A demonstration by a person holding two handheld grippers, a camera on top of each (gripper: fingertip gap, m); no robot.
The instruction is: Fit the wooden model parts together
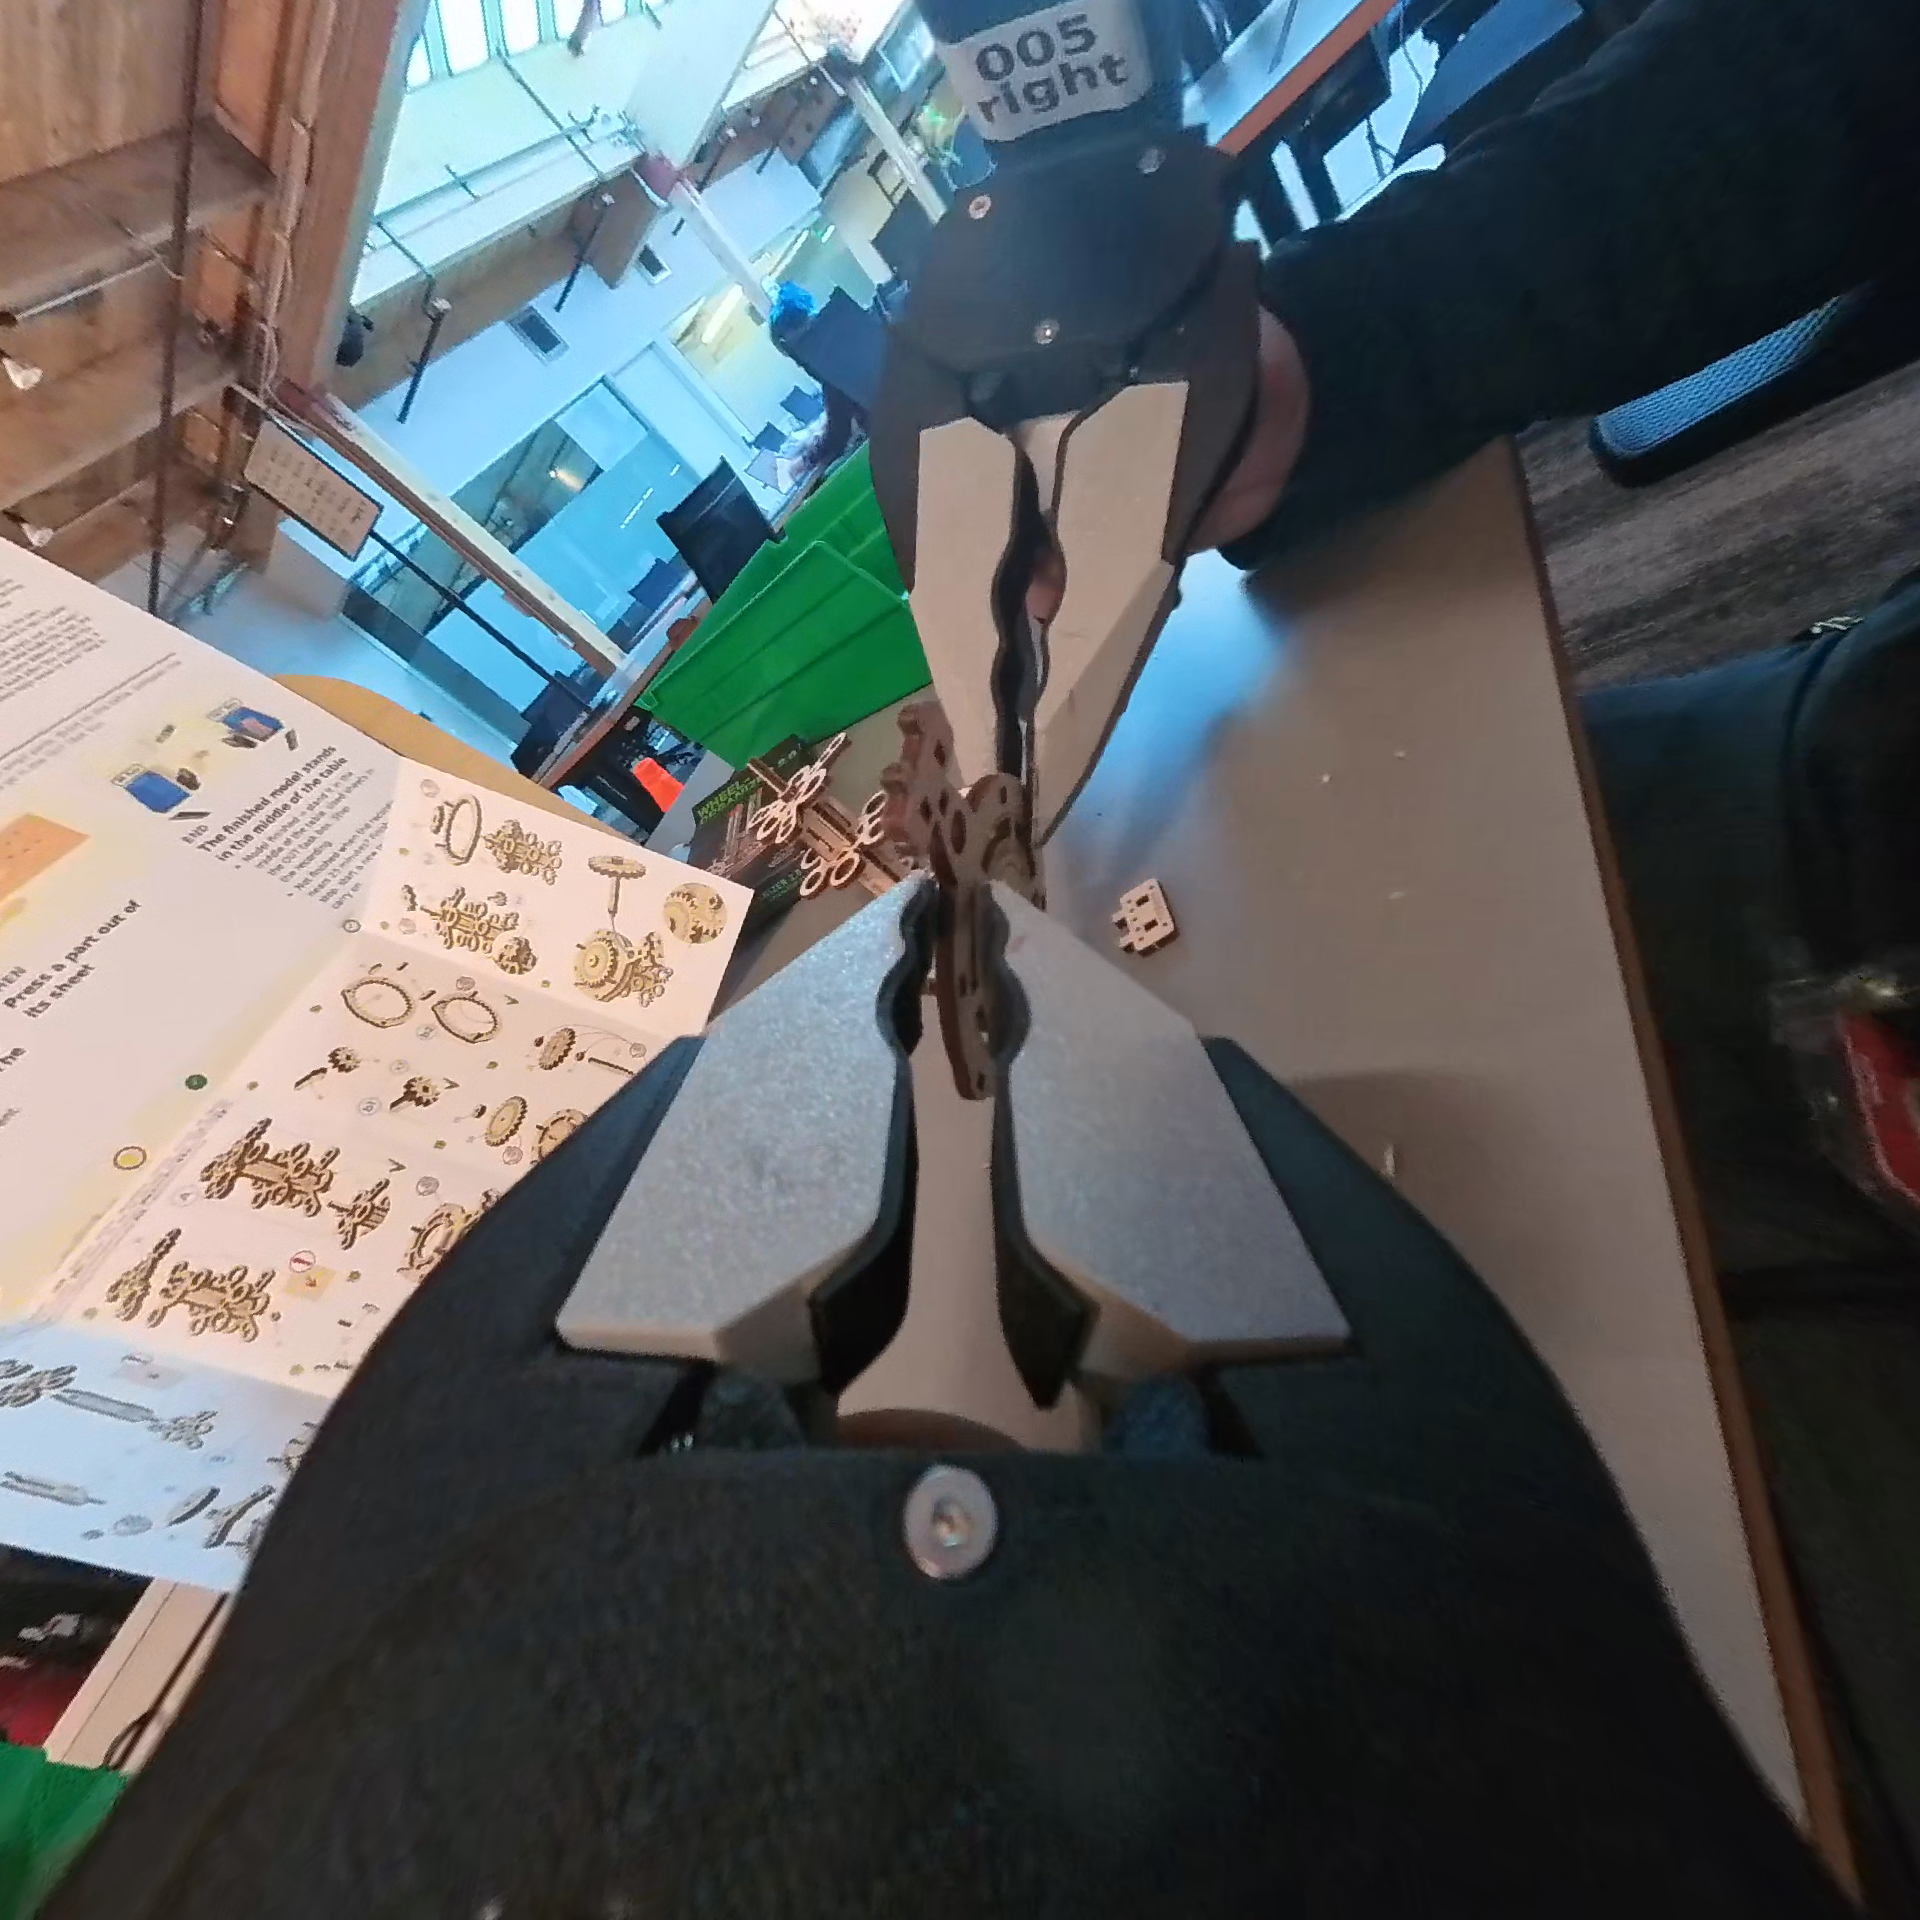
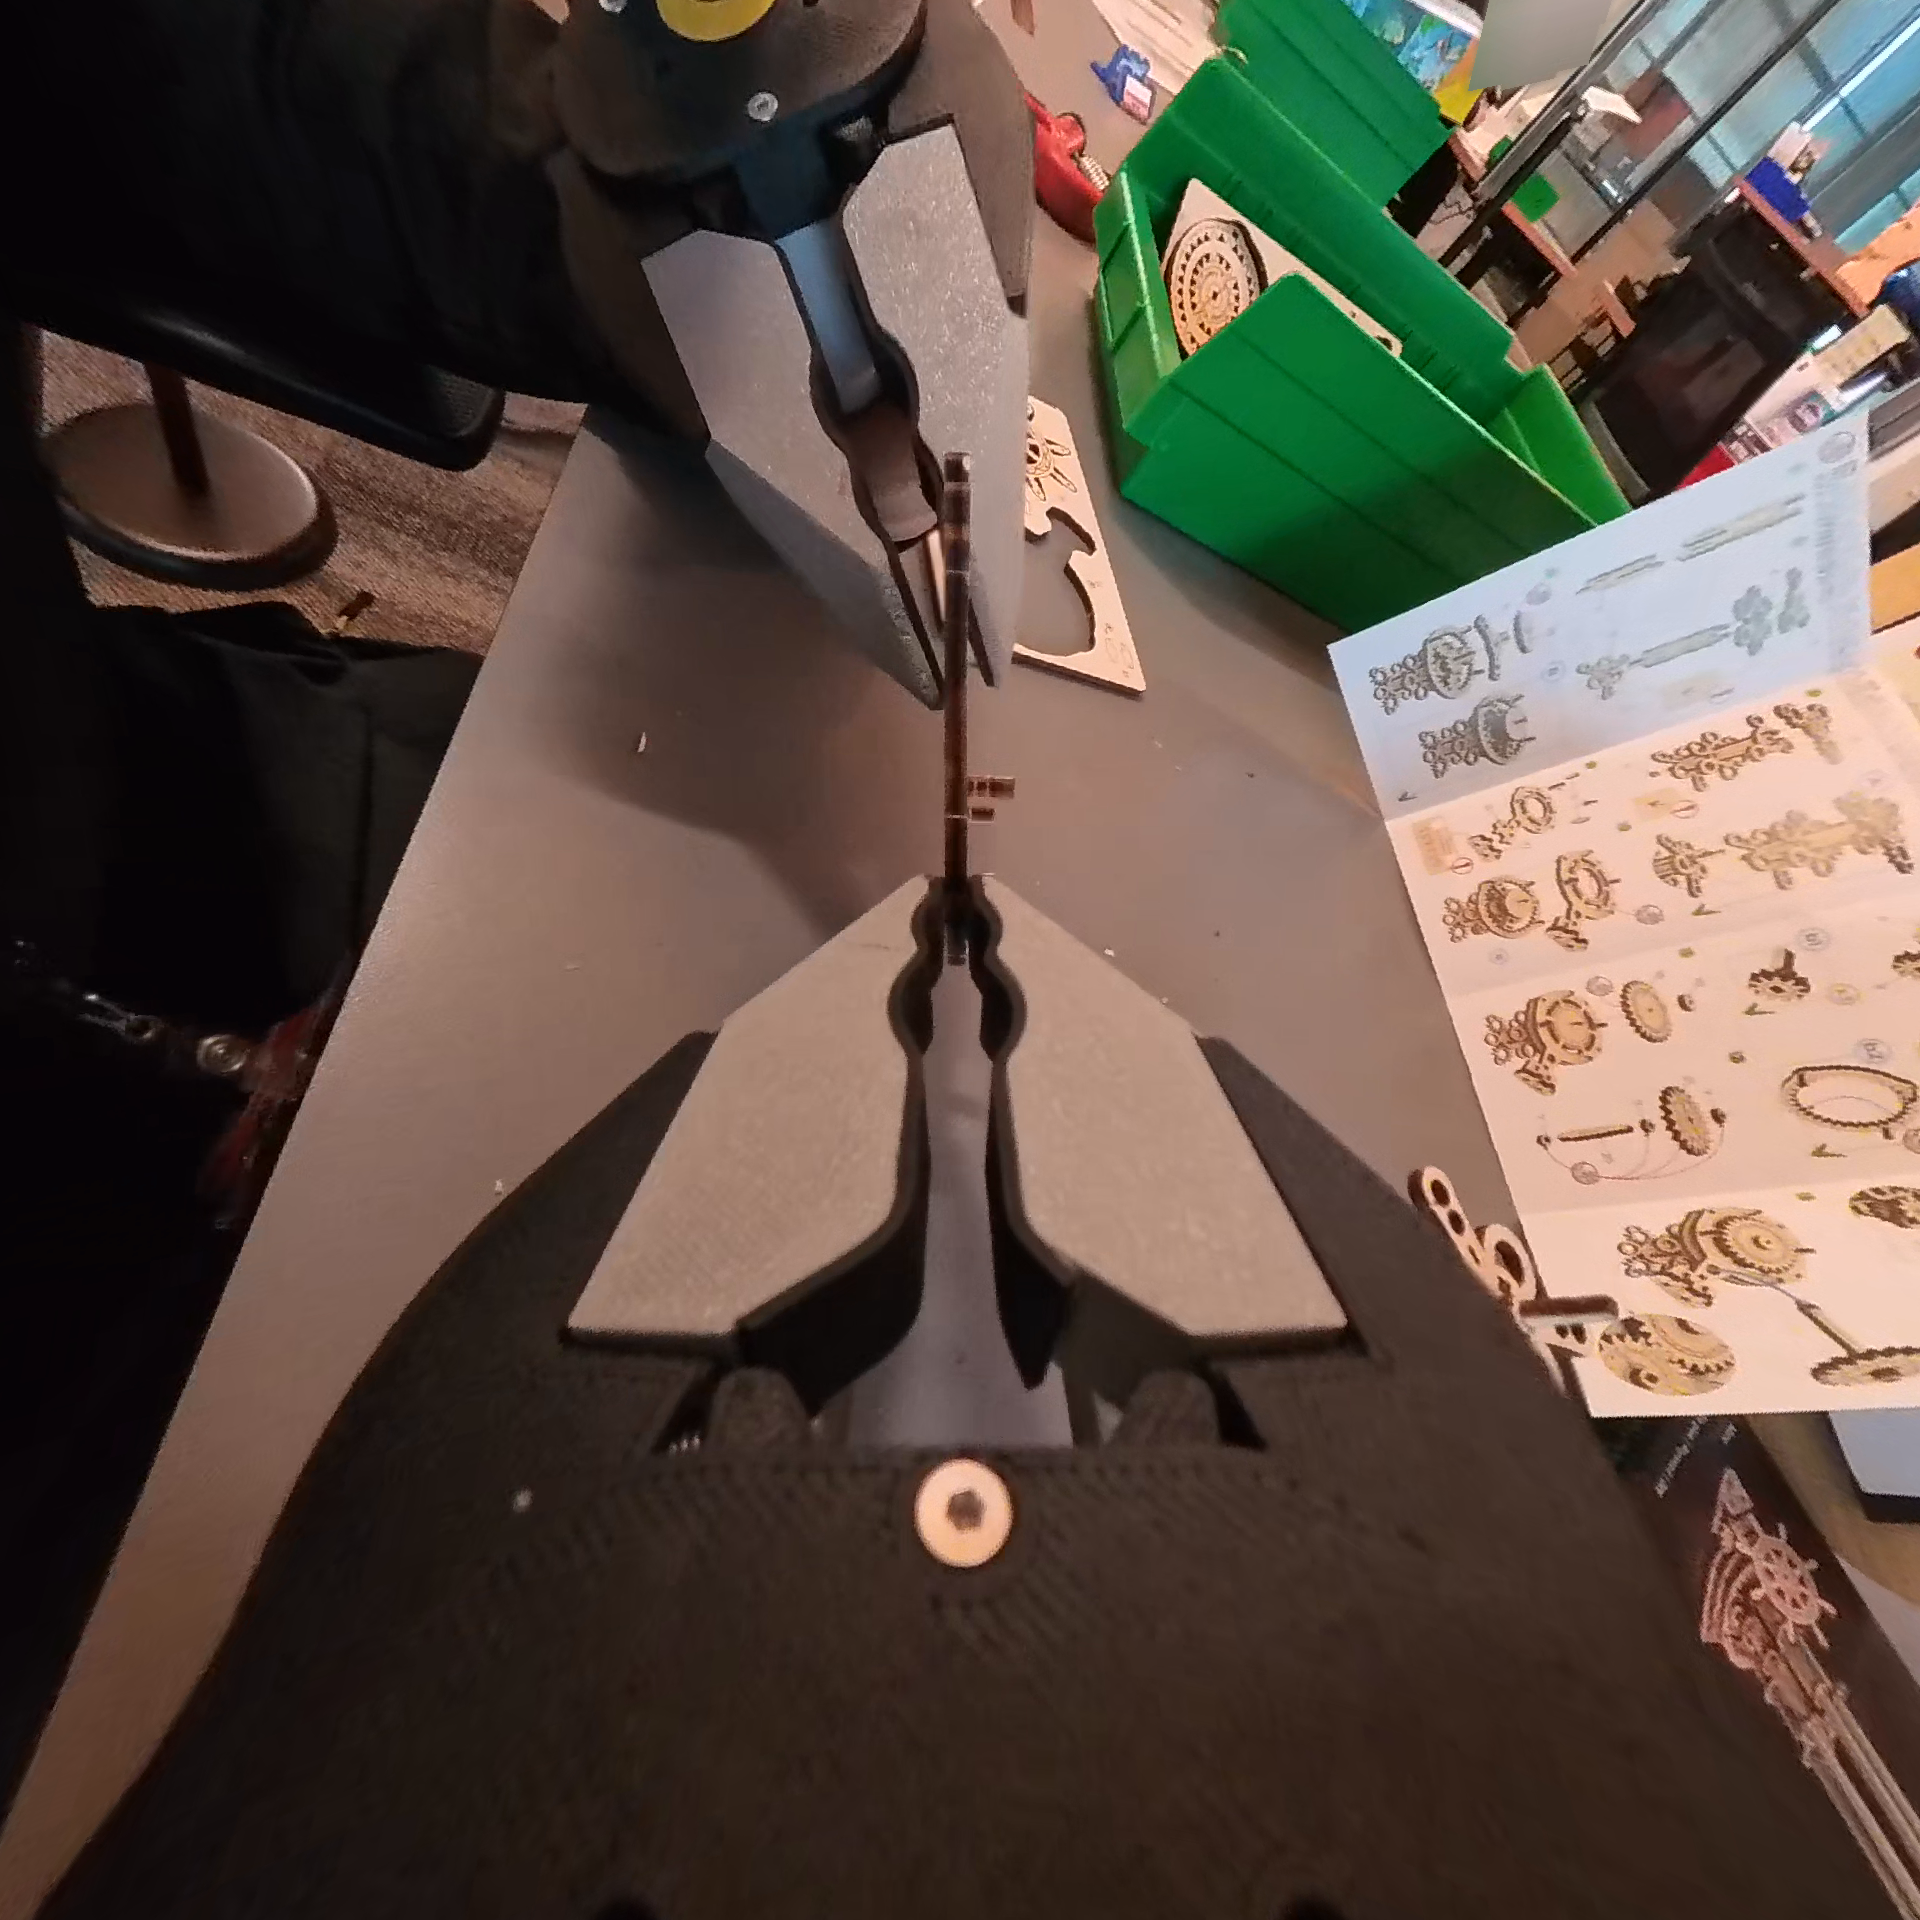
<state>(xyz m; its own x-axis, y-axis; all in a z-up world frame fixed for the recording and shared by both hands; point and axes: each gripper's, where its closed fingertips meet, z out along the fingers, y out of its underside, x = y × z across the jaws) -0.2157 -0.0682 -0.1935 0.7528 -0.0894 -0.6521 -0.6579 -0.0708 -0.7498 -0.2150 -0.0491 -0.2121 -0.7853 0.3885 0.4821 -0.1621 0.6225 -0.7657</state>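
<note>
Left gripper (image 1: 961,914) clenching on the lower end of a dark wooden model part (image 1: 966,935), a flat lobed strip with round holes, standing on edge between the grey fingers (image 1: 810,1091). Right gripper (image 2: 956,904) likewise pinching tight on the same assembly from the opposite side, tips meeting it at a round toothed piece (image 1: 1003,821) crossed by another lobed strip (image 1: 930,769). Appearing in the right wrist view as a thin dark edge-on plate (image 2: 954,665) spanning between the two grippers, a small tab jutting from its side; held up above the grey table (image 1: 1351,831), not touching it.

Lying on the table just beyond the held part: a small pale wooden piece (image 1: 1143,914). Resting farther off near a dark box (image 1: 748,831), pale cut-out pieces (image 1: 805,821). Spreading out to one side, an open instruction sheet (image 2: 1662,987) with assembly drawings. Sitting behind that, green bins (image 2: 1299,416) holding a punched wooden sheet (image 2: 1216,270), another emptied sheet (image 2: 1081,613) lying flat before them. Gripping the right gripper's handle, a hand (image 1: 1262,447) in a dark sleeve (image 1: 1558,260).
</note>
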